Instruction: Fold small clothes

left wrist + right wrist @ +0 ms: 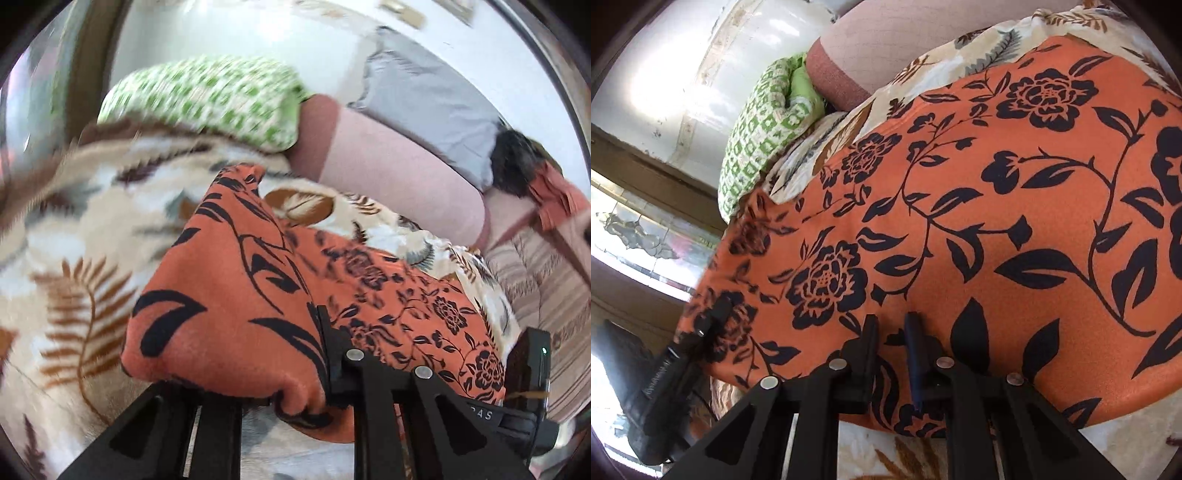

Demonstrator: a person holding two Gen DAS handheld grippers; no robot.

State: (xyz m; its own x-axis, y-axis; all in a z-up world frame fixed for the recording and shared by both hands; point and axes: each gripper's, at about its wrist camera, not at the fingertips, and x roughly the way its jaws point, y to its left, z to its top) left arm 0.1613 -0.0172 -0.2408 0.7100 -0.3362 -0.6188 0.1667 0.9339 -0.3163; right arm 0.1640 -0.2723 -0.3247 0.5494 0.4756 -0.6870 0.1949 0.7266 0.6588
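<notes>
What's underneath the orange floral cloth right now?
A cream leaf-print blanket shows around the orange floral cloth. Whatever lies directly beneath the cloth is covered.

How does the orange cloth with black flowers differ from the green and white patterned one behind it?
The orange cloth carries large black flowers and vines; the green cloth has small green squares on white. The orange cloth lies spread close to the cameras, gripped by the left gripper and the right gripper; the green cloth sits bunched farther back, untouched. Both rest on the leaf-print blanket.
</notes>
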